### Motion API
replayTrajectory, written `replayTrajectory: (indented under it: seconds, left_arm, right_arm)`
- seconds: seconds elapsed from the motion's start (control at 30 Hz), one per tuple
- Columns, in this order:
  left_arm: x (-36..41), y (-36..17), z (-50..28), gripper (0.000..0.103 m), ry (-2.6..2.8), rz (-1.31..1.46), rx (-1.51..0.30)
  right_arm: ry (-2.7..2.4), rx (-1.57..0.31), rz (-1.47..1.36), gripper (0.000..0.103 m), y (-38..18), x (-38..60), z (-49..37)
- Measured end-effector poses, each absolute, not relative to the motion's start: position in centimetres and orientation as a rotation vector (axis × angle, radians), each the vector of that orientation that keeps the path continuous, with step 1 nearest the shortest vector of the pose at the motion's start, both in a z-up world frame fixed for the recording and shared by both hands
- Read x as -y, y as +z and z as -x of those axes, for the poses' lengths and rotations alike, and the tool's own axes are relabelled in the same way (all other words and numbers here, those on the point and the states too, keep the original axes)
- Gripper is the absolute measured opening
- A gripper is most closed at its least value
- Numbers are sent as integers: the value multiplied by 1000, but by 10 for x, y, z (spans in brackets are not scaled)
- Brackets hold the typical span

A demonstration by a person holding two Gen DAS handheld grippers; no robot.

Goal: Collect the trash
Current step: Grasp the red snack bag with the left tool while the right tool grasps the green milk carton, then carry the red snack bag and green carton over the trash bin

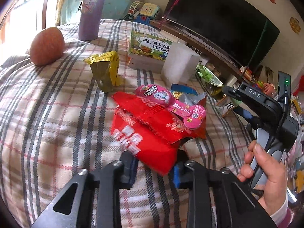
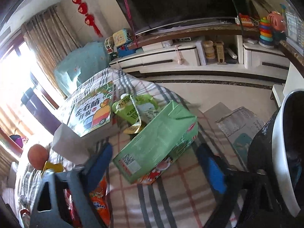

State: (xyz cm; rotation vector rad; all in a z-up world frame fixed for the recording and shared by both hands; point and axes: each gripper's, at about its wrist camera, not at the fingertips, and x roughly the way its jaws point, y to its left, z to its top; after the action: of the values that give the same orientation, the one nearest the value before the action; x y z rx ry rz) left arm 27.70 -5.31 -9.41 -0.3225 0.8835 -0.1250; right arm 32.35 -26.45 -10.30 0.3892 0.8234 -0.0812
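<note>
My left gripper point(image 1: 154, 168) pinches the red snack wrapper point(image 1: 148, 125) while my spread right gripper point(image 2: 161, 163) should straddle the green carton point(image 2: 157, 142) squarely.

A table draped in a plaid cloth point(image 1: 47, 114) of cream with grey and red stripes carries: a round orange-red apple point(image 1: 47, 46); a tall lilac bottle point(image 1: 92, 11), upright; a crumpled yellow foil wrapper point(image 1: 106, 70); a green picture book point(image 2: 91, 110); a white block point(image 1: 179, 64) beside it; a red plastic snack bag point(image 1: 144, 125); and a pale green carton point(image 2: 157, 142) lying on its side.
</note>
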Motion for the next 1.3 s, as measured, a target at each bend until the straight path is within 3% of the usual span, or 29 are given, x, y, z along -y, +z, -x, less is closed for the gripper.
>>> replayTrajectory:
  seconds: [0.07,0.17,0.8,1.3]
  left_arm:
    - [54,-93,-275,17,-131,318,-879]
    - [54,-90,-270,7,-145,310,-867]
    - [72,-67,-228,5,-251,279,-837]
    - [117,-53,-215,5,-334,210,-844]
  right_arm:
    - [-64,-826,-406,54,-105,267,-323]
    - [-50,-807,-393,38,-100,269,-314]
    - [136,-812,-300,36,-66,268,-199]
    - [150,-796,-326,36,-60,286,-155]
